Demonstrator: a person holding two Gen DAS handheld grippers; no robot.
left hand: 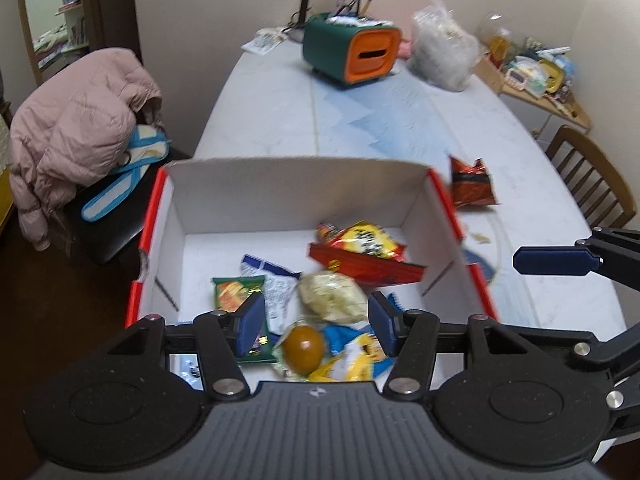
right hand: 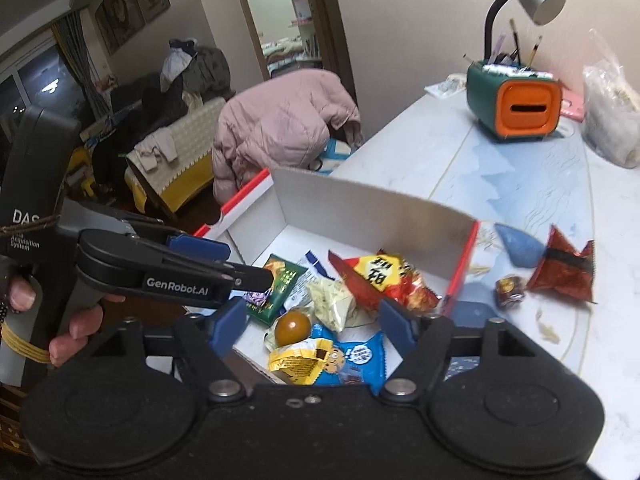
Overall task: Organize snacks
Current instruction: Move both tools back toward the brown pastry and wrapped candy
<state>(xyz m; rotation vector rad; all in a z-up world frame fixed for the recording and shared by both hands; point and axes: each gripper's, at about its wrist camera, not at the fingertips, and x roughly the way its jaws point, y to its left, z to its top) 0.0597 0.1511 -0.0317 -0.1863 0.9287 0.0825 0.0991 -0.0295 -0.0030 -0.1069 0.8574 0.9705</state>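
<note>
L gripper [left hand: 316, 322] jaws apart, empty; R gripper [right hand: 314, 324] jaws apart, empty.

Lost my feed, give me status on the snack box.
Both grippers open, empty, over box. Snacks inside; red packet and small candy outside on table. Nothing blocking.

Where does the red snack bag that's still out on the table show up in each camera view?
Left wrist: the red bag lies on the table just past the box's far right corner, upper right of center.
Right wrist: the red bag lies at right, beside a small round candy.
Shared landmark: the orange-fronted green holder at the table's far end.
</note>
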